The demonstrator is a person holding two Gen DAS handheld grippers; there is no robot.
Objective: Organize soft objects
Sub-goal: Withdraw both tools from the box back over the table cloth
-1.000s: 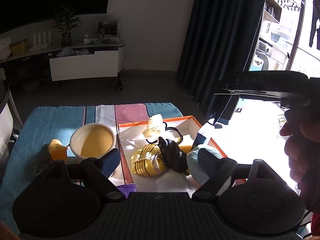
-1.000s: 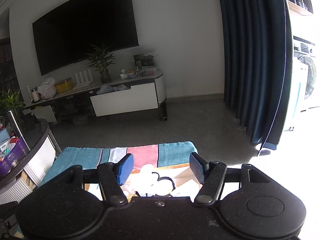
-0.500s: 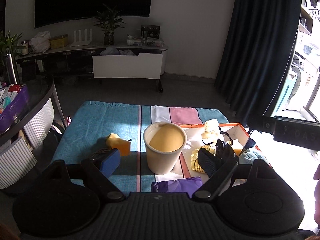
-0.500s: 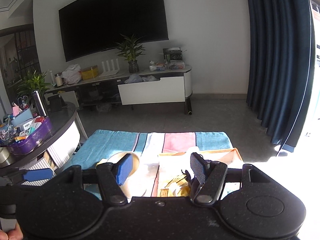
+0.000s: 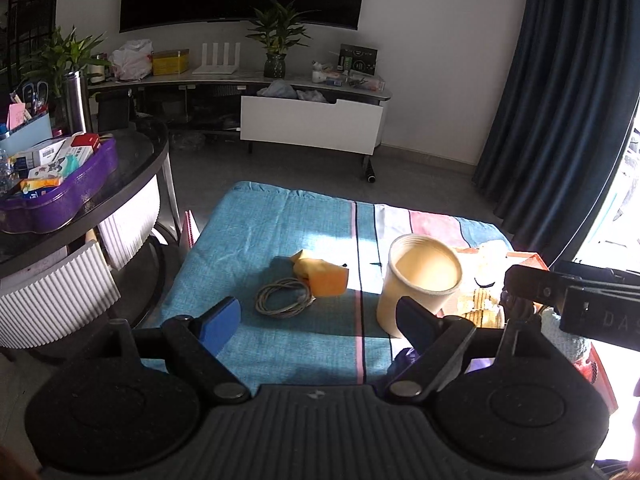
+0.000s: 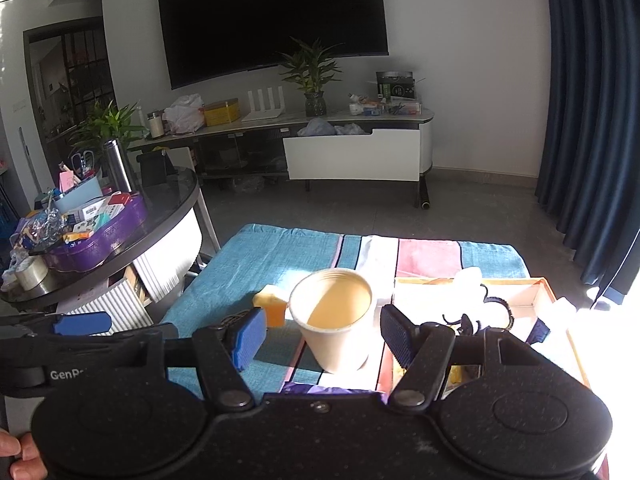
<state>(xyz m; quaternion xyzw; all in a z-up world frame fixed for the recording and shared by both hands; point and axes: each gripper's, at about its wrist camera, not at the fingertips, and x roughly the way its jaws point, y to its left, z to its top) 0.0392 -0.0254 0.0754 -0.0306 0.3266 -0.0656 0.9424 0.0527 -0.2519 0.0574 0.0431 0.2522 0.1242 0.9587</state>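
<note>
A striped cloth [image 5: 280, 240] covers the low table. On it lie an orange sponge [image 5: 322, 276], a coiled grey cable [image 5: 284, 298] and a cream paper cup [image 5: 420, 284]. My left gripper [image 5: 318, 320] is open and empty, hovering just in front of the cable. To the right, an orange-rimmed box [image 6: 540, 286] holds a black hair band [image 6: 496, 304] and other soft things. My right gripper [image 6: 322, 336] is open, and the cup [image 6: 334, 316] stands just beyond its fingers, untouched. The sponge [image 6: 272, 308] sits left of the cup.
A purple packet [image 6: 328, 390] lies at the near edge, under the right gripper. A round dark side table [image 5: 80, 216] with a purple tray of clutter stands to the left. Beyond are the floor, a TV bench [image 5: 312, 120] and a dark curtain [image 5: 560, 100].
Both views have swung left. The box has slid to the right edge, and the cup, sponge and cable now sit in the middle. Both grippers stayed open and empty.
</note>
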